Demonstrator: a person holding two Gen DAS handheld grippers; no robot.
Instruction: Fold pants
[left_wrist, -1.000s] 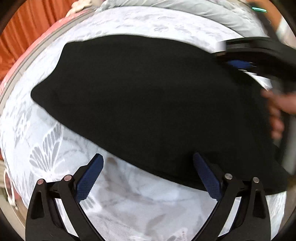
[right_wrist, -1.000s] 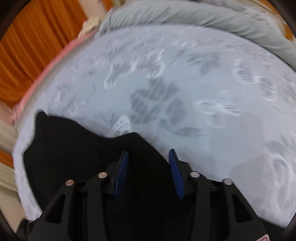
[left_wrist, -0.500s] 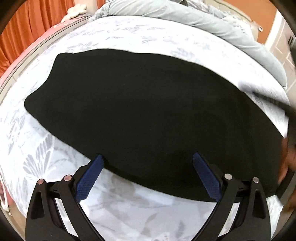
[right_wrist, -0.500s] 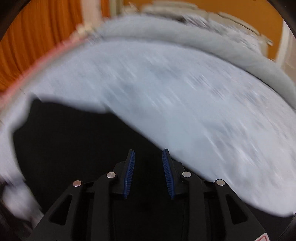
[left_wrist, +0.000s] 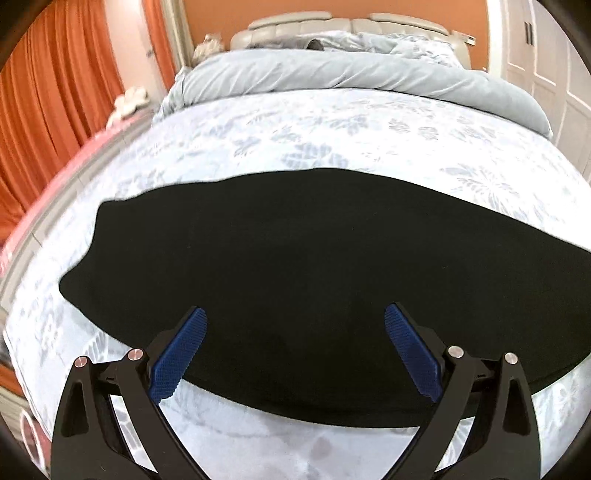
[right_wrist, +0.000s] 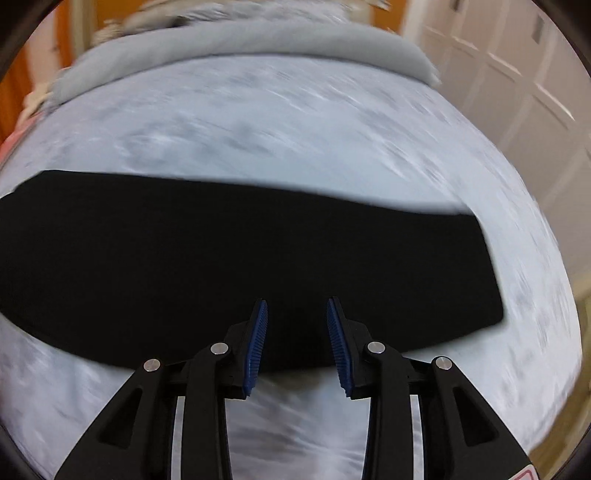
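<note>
The black pants (left_wrist: 295, 266) lie flat in a long folded band across the pale floral bedsheet (left_wrist: 332, 125). They also show in the right wrist view (right_wrist: 240, 258), where the band ends in a squared edge at the right. My left gripper (left_wrist: 295, 321) is open wide and empty, held above the near edge of the pants. My right gripper (right_wrist: 297, 314) is open with a narrower gap and empty, also above the near edge. Neither gripper touches the cloth.
A grey duvet (left_wrist: 351, 74) is bunched across the head of the bed, below a beige headboard (left_wrist: 332, 22). Orange curtains (left_wrist: 48, 110) hang at the left. White cupboard doors (right_wrist: 517, 74) stand at the right. The right wrist view is motion-blurred.
Both grippers have pulled back and up from the pants, so more of the bed shows. The right gripper swung right and now sees the pants' right end; its jaws stay apart and empty.
</note>
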